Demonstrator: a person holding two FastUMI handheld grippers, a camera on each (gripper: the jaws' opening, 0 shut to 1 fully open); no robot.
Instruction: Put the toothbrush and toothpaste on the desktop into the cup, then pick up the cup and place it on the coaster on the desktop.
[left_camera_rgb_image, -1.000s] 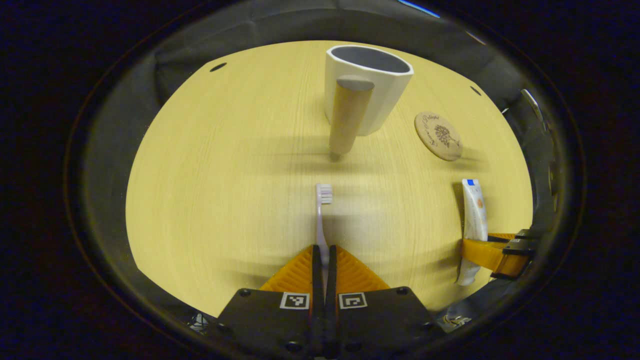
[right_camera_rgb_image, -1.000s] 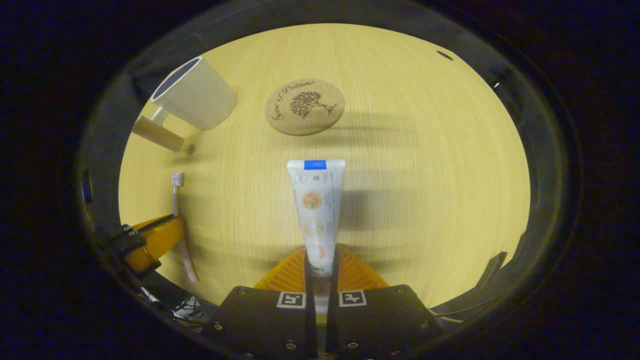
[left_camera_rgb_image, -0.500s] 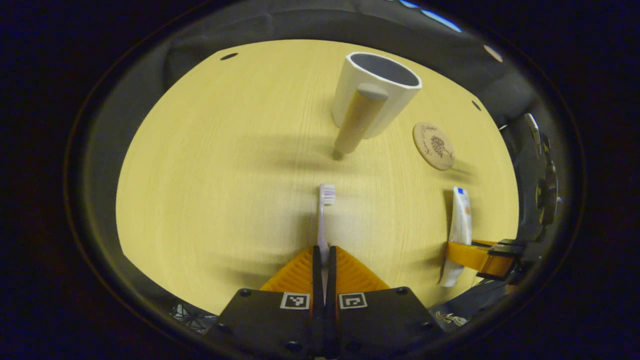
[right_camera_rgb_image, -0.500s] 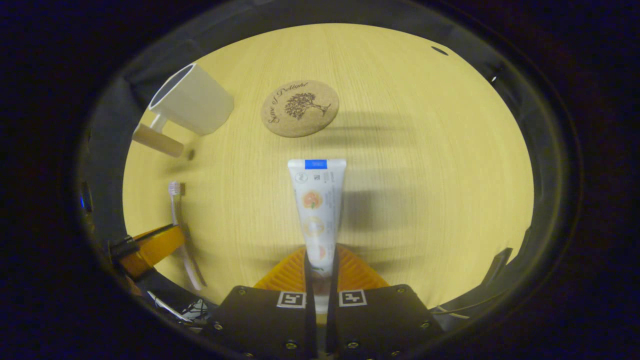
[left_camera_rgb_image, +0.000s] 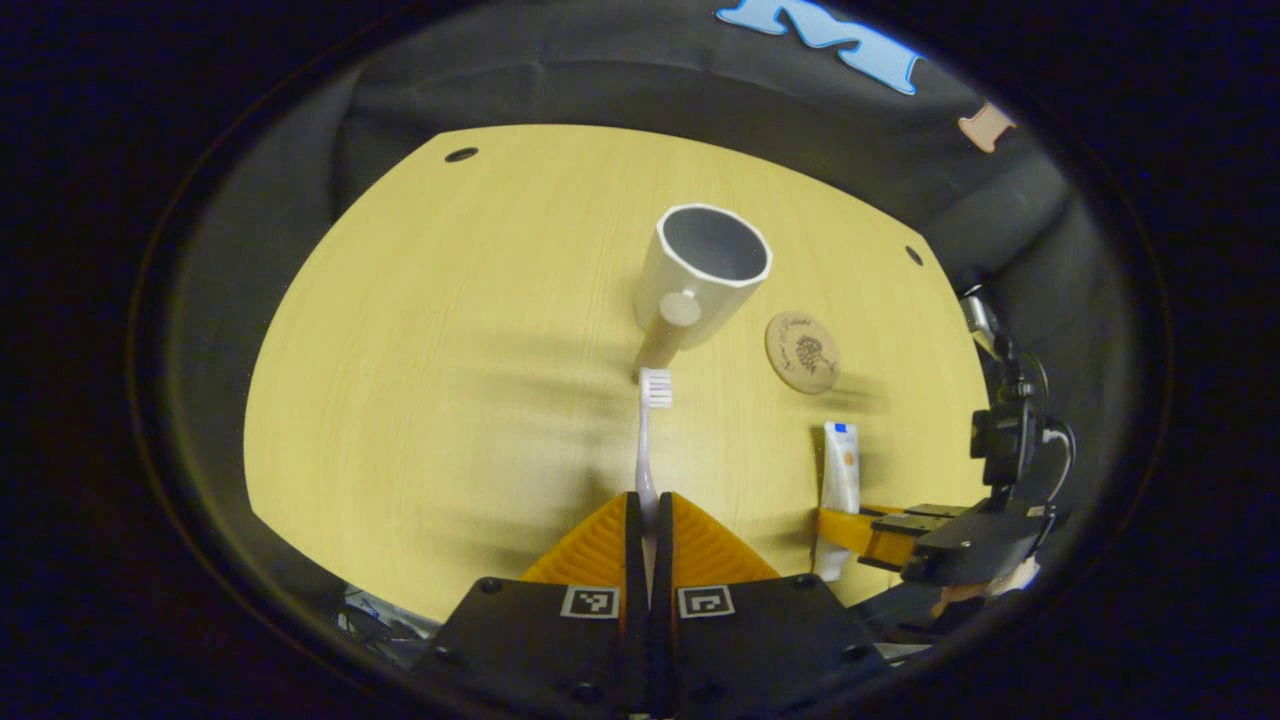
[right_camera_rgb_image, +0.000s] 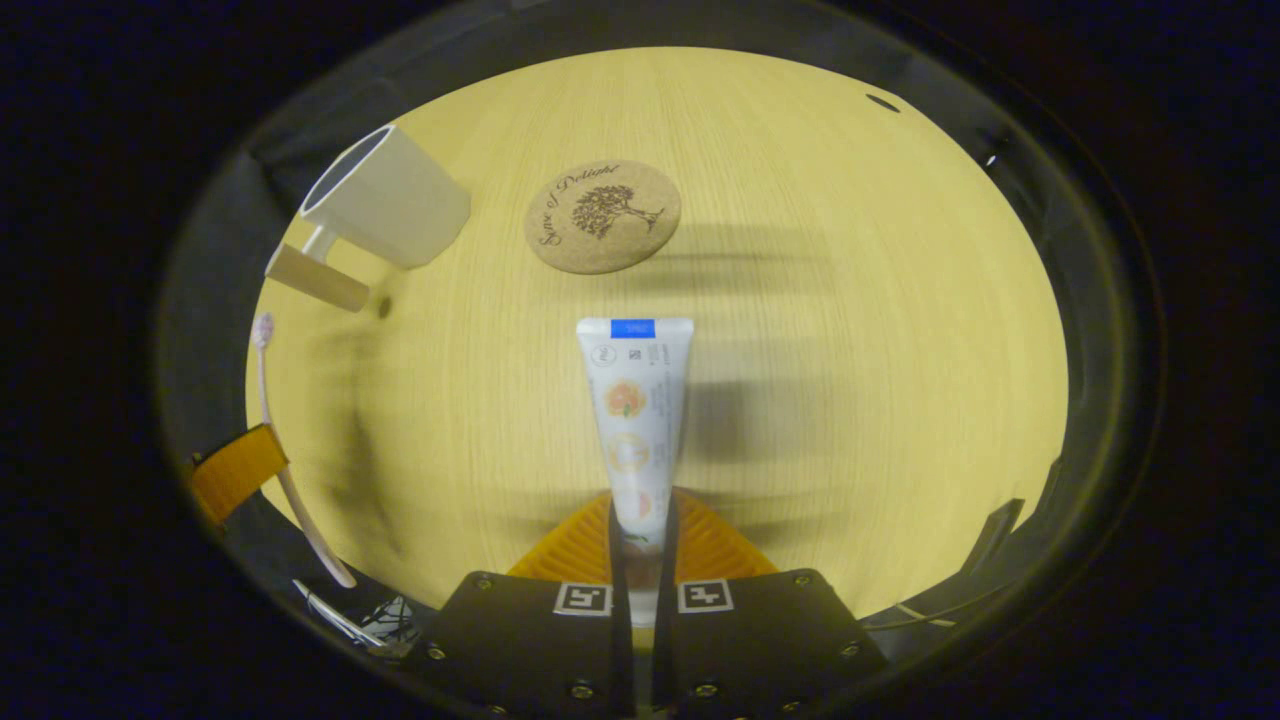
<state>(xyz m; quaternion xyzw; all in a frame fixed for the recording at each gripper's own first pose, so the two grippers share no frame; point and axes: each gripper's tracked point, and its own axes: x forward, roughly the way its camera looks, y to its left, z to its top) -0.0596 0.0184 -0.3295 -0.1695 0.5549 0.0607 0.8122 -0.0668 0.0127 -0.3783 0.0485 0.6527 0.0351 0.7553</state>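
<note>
Left gripper (left_camera_rgb_image: 648, 510) clamped tight on the toothbrush (left_camera_rgb_image: 648, 440), both fingers pinching the handle's lower part, bristle head pointing fwd toward the cup (left_camera_rgb_image: 700, 275). Brush is lifted off the desktop (left_camera_rgb_image: 450, 350); in the left gripper view its head sits just below the cup's handle (left_camera_rgb_image: 668, 325).

Cup: white, upright, mouth open, standing toward the far edge of the desktop, stubby cylinder handle sticking out toward the camera. In the right gripper view the cup (right_camera_rgb_image: 390, 205) is over at the far-left edge, handle (right_camera_rgb_image: 315, 278) pointing to the near-left.

Cork coaster (left_camera_rgb_image: 802, 352) lies flat just right of the cup, not touching it. Right gripper view has the coaster (right_camera_rgb_image: 603, 215) dead ahead, beyond the tube's end, gap between them.

Right gripper (right_camera_rgb_image: 640, 545) closed on the toothpaste (right_camera_rgb_image: 634, 420), fingers squeezing the tube's near end, flat crimped end w/ blue band pointing fwd at the coaster. From the left gripper view, that right gripper (left_camera_rgb_image: 850, 528) is near the desktop's right edge, toothpaste (left_camera_rgb_image: 838, 480) standing up out of it.

Right gripper view also catches the left gripper (right_camera_rgb_image: 235, 472) at the near-left edge, toothbrush (right_camera_rgb_image: 285, 470) running through it, head up toward the cup's handle.
</note>
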